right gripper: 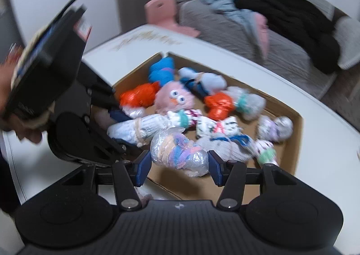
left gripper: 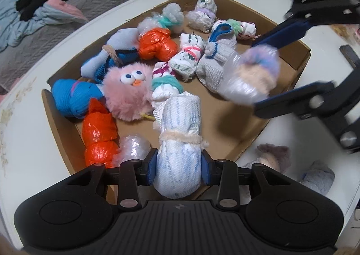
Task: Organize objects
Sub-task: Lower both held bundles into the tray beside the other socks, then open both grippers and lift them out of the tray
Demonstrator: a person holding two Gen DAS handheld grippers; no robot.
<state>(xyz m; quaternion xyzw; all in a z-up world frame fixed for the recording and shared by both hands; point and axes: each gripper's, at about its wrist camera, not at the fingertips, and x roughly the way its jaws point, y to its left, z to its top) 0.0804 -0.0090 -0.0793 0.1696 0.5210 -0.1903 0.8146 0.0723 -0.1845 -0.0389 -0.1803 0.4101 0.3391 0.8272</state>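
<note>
Over the box: both hands carry a bundle above the cardboard box (left gripper: 299, 56) on the white table (left gripper: 315, 142).
Left gripper (left gripper: 178, 162): at 6 o'clock in its own view, jaws clamped on a white-and-blue cloth roll (left gripper: 180, 137) tied with a cream band.
Box contents: about a dozen bundles already inside, among them a pink fuzzy toy (left gripper: 127, 95) at 9 o'clock and an orange wrapped bundle (left gripper: 99, 137) at 7 o'clock.
Right gripper (left gripper: 264, 74): at 3 o'clock, jaws clamped on a plastic-wrapped pastel bundle (left gripper: 249, 77).
Left to do: by my reading, both held bundles still need setting down, then two small bundles (left gripper: 274, 155) on the table at 5 o'clock.
</note>
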